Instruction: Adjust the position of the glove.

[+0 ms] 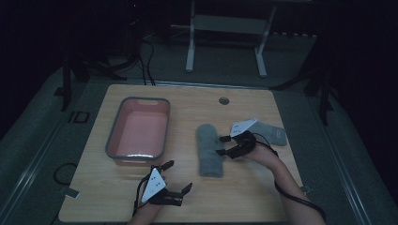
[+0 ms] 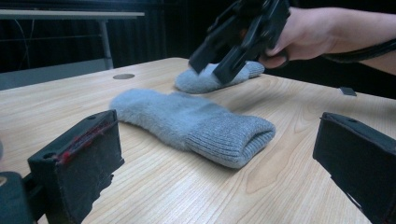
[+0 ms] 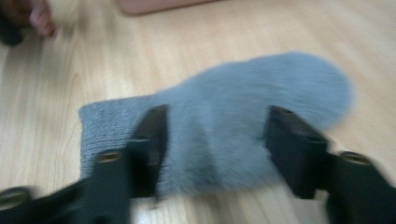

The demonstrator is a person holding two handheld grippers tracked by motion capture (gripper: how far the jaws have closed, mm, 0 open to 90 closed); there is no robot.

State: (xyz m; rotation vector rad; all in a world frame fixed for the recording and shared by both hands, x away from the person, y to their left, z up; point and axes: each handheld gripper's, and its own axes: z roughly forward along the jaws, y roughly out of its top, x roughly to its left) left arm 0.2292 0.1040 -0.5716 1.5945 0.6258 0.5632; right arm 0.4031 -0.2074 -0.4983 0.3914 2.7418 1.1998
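High view showed two grey socks on the wooden bench (image 1: 187, 197): a rolled sock (image 1: 209, 150) lying lengthwise near the middle, and a second sock (image 1: 274, 135) to its right, partly covered by the right tongs' grey plate. One pink basin (image 1: 139, 131) with a grey rim stood left of the rolled sock, well apart from it. There were two sets of tongs. The right tongs (image 1: 221, 146) hung at the rolled sock's right edge with the jaws spread wide; in the right gripper view the sock (image 3: 224, 140) lay beyond and between the two jaws, neither pressing on it, and that picture was blurred. The left tongs (image 1: 177, 176) sat at the bench's near edge, jaws wide apart and empty, as the left gripper view confirmed. In that view the second sock (image 2: 210, 78) was partly hidden behind the right tongs (image 2: 215, 67). The room beyond the bench was dark, and details there were hard to make out.
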